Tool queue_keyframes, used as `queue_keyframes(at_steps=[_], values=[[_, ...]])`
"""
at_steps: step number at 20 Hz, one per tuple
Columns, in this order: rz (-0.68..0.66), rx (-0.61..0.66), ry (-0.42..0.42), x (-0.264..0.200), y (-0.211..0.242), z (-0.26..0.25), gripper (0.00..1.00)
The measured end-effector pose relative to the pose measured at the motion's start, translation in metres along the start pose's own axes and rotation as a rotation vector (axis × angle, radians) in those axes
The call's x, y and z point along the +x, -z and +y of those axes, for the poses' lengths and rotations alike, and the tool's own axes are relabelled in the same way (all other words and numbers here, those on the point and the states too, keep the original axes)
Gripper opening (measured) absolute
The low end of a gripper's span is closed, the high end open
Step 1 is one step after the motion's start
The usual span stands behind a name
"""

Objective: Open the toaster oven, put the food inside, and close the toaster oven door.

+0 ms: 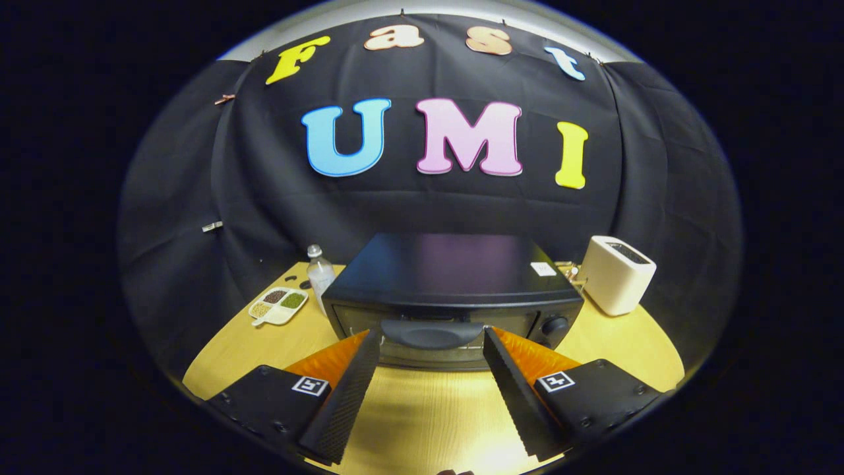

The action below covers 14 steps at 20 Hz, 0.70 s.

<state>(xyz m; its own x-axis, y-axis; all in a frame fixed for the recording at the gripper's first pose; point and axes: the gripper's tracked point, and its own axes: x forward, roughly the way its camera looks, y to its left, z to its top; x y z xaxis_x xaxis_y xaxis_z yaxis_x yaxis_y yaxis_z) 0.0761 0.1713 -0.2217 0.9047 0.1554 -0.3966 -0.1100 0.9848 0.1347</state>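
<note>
Wooden table (613,343) | oven (455,290) mid-table, door shut, handle (432,332) just ahead between fingertips | gripper (432,343) spread wide, holding nothing | door shut fits pre-opening or finished | any handle grip: centre it, square, both fingers seated | food unidentified.

We see bright overhead light glaring on the table (422,409), sharp focus, and strong fisheye bending outward.

We see a glossy black oven (455,277) with a smooth plastic handle (432,332) on a pale wood-grain table (422,409). The gripper (432,346) fingers, spread wide, carry ridged pads (346,396). The toaster (616,274) looks matt, the bottle (320,272) clear plastic.
</note>
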Motion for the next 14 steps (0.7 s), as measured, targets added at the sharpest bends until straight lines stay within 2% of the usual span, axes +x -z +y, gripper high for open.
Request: queue_keyframes(at_steps=[8,14], values=[[-0.166,-0.003,-0.038,-0.05,-0.075,-0.037,0.98],[-0.218,0.028,-0.039,-0.088,-0.113,-0.078,0.98]])
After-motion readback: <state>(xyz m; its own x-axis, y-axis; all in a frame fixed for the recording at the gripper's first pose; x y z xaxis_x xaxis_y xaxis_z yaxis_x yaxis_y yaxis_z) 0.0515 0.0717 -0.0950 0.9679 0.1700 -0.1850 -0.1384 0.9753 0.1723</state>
